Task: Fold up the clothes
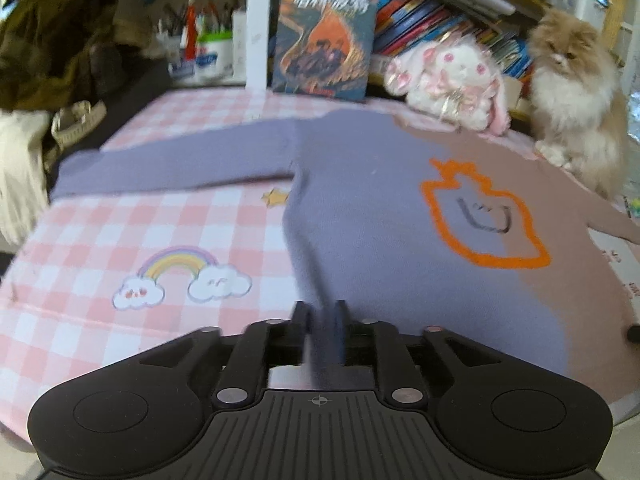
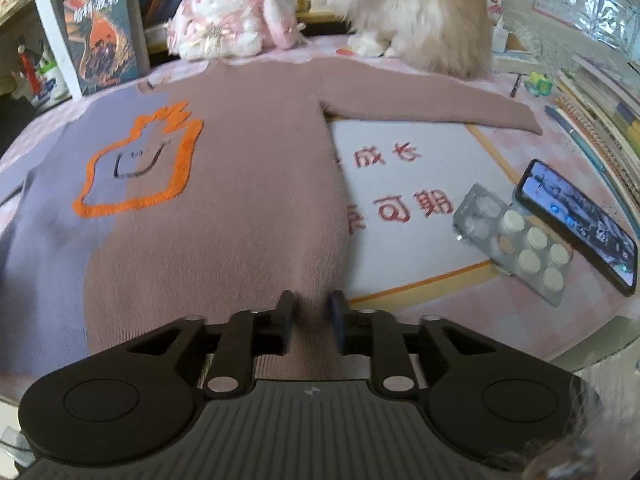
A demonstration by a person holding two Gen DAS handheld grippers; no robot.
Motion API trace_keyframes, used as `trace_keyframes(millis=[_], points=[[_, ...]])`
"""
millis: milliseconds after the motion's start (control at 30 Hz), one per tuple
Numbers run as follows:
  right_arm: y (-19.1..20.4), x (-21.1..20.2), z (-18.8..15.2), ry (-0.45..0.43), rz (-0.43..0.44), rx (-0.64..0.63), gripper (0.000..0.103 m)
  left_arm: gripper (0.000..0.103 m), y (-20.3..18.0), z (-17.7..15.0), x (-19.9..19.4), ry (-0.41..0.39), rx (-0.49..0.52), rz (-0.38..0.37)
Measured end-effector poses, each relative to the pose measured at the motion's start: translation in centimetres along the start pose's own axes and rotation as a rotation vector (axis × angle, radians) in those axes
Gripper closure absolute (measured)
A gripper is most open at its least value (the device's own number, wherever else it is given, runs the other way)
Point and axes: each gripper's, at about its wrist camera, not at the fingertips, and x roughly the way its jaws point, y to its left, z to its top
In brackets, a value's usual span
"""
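Sweater (image 1: 372, 216) lies spread flat, front up, on the worktop (image 1: 120, 240), which is covered in a pink-and-white check cloth with a rainbow and two clouds printed left of the sweater. Its left half is lilac and its right half is dusty brown, with an orange outlined shape and a small drawn face on the chest. The lilac sleeve (image 1: 172, 164) stretches straight out to the left of the sweater body; the brown sleeve (image 2: 432, 104) stretches out to the right.

At the sweater's near hem, on the lilac side, the left hand-held gripper (image 1: 323, 316) has its jaws a little apart, with a raised fold of lilac knit standing between them; the blur hides whether the pads press on it. On the brown side of the hem, the right hand-held gripper (image 2: 310, 312) also stands partly open, a ridge of brown knit between its jaws with a gap showing on each side.

Behind the sweater, a book (image 1: 324, 36) leans upright, then a white plush rabbit (image 1: 452, 80), then a fluffy cat (image 1: 576, 92) sitting at the far right shoulder. Right of the sweater lie a printed sheet (image 2: 412, 208), a blister pack of tablets (image 2: 516, 244) and a phone (image 2: 580, 228).
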Motion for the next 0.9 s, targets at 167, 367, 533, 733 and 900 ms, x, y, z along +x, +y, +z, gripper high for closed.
trace_keyframes(millis=[167,367,533,733,900], points=[[0.3,-1.6,1.0,-0.092,0.001,0.002,0.023,0.025,-2.5,0.7,-2.3,-0.066,0.008,0.030],[0.1,-2.1,0.5,-0.143,-0.032,-0.008,0.005,0.017,-4.4,-1.3,-3.9,-0.071,-0.032,0.061],[0.0,-2.2,-0.5,-0.147,-0.014,-0.038,0.004,0.017,-5.7,-2.7,-4.7,-0.049,-0.028,0.065],[0.0,-2.4,-0.9,-0.146,0.017,-0.061,0.004,0.014,-6.0,-3.3,-5.7,-0.059,-0.044,0.103],[-0.1,-2.6,-1.3,-0.142,0.028,-0.073,0.004,0.014,-6.5,-3.5,-6.0,-0.060,-0.045,0.113]])
